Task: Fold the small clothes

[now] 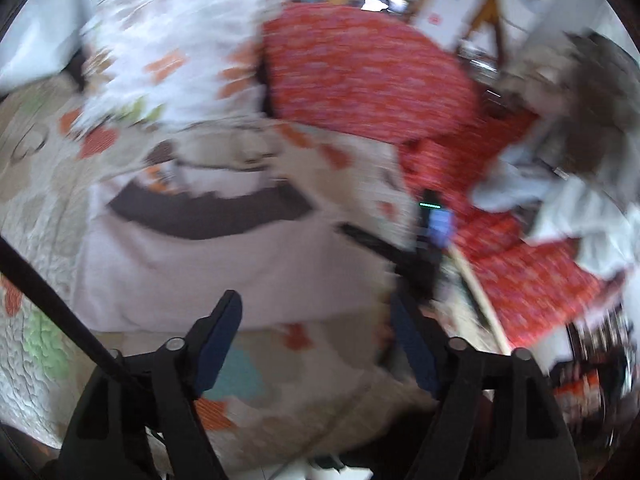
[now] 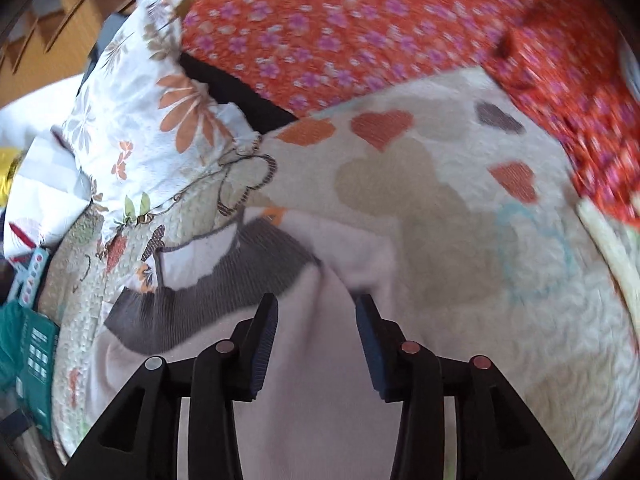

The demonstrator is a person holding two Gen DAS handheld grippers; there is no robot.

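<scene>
Small pale pink garment (image 2: 320, 420) with a dark grey ribbed band (image 2: 192, 308), lying on a heart-patterned quilt (image 2: 460, 220) that covers a bed.

Progress. The garment appears mostly spread out, with one raised crease running up from between the fingers of the right claw (image 2: 316, 336) toward 1 o'clock. No finished, squared fold can be made out in either view, so the folding is judged to be at an early stage, with most or all folds still to do. Strong motion blur, especially in the left wrist view, limits this judgement.

Claws. The right claw has its fingers apart, with pink cloth lying between and below them; whether the pads touch the cloth cannot be told. The left claw (image 1: 316, 344) is likewise spread wide and holds nothing, poised over the garment's near edge (image 1: 208, 264).

Differences between views. The right wrist view alone shows the crease, the rib texture of the grey band, a white floral pillow (image 2: 152, 120) at 10 o'clock and a teal object (image 2: 28, 352) at 8 o'clock. The left wrist view alone shows the garment's full width, the curved band (image 1: 208, 212) across it, the right claw's body (image 1: 420, 256) at 3 o'clock, and a red patterned cover (image 1: 368, 72) toward 1 o'clock with grey-white cloth (image 1: 560, 184) piled beyond.
</scene>
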